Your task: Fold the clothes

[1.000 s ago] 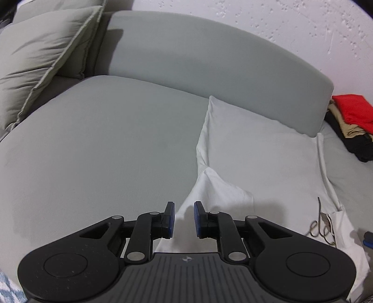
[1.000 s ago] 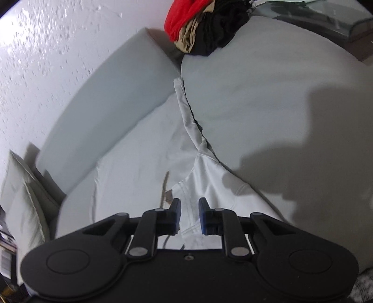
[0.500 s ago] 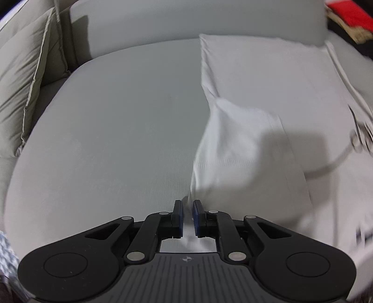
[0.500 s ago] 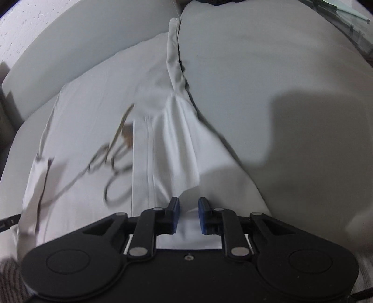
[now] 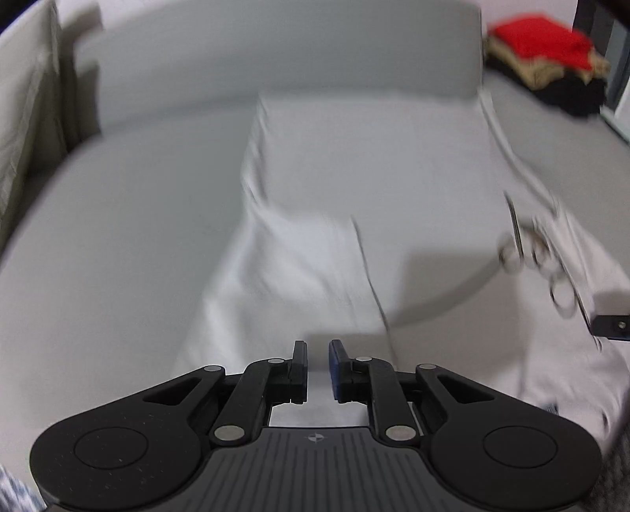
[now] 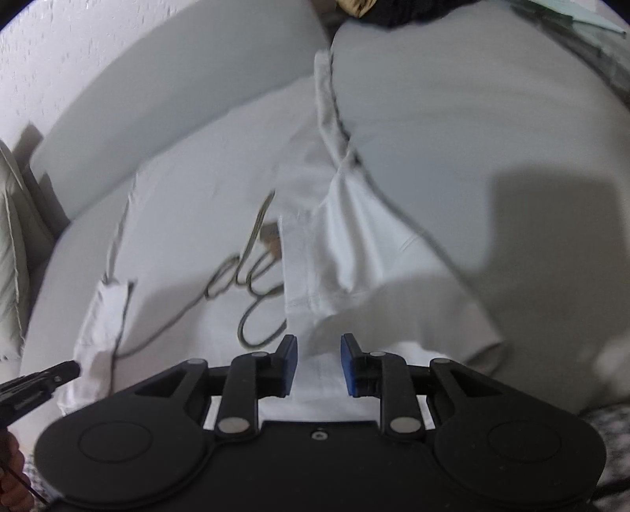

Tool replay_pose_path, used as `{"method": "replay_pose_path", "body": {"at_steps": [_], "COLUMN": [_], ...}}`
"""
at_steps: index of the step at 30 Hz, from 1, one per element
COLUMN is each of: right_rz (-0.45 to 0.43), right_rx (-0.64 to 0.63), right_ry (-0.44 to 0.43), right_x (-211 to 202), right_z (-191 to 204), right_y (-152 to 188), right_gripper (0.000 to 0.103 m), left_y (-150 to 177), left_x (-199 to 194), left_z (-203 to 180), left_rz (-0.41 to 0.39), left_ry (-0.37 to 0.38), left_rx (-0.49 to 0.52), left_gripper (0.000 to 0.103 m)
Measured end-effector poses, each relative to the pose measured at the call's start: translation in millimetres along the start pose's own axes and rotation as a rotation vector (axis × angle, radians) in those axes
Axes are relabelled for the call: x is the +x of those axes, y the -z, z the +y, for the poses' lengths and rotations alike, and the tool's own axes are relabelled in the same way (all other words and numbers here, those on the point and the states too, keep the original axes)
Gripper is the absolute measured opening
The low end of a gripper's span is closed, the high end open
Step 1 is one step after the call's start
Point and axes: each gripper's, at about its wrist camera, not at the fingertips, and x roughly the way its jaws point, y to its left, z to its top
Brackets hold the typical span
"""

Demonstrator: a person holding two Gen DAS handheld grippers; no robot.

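Note:
A white T-shirt [image 5: 354, 165] [image 6: 189, 204] lies spread on the grey sofa seat [image 5: 118, 236], with a thin looping script print [image 6: 252, 275] on it. Its side flaps are folded inward: one [image 5: 291, 268] in the left wrist view, one [image 6: 354, 244] in the right wrist view. My left gripper [image 5: 318, 354] hovers over the shirt's near edge, pads a narrow gap apart, cloth under them but not pinched. My right gripper [image 6: 319, 350] hangs over the near hem, its jaws opening, with white cloth below the gap and not gripped. The left wrist picture is blurred.
A pile of red, tan and black clothes [image 5: 547, 51] [image 6: 393, 12] sits at the sofa's far end. Pale cushions [image 5: 23, 98] [image 6: 12, 256] lean at the other end. The grey backrest [image 5: 275, 51] runs behind the shirt. A hand [image 6: 12, 472] shows beside the other gripper's finger [image 6: 39, 380].
Both grippers have tipped down and come over the shirt's near edge. The folded flaps now lie flat on the shirt. The right pads have spread wider.

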Motion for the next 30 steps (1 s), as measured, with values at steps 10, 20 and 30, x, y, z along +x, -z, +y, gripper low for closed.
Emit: {"method": "replay_pose_path", "body": {"at_steps": [10,20,30], "right_rz": [0.153,-0.172,-0.220], "right_rx": [-0.078,-0.068,-0.041], "right_ry": [-0.066,-0.278,-0.187], "right_x": [-41,-114,-36], "right_z": [6,42,57], "right_y": [48,-36,-139], "right_gripper": [0.029,0.045,0.068], "left_y": [41,-46,-136], "left_x": [-54,-114,-13], "left_z": [-19,15,62], "left_rz": [-0.021,-0.348,-0.319], "left_ry": [0.090,0.025,0.033], "left_rx": [0.140,0.049,-0.069], "left_gripper": [0.017,0.025,0.037]}}
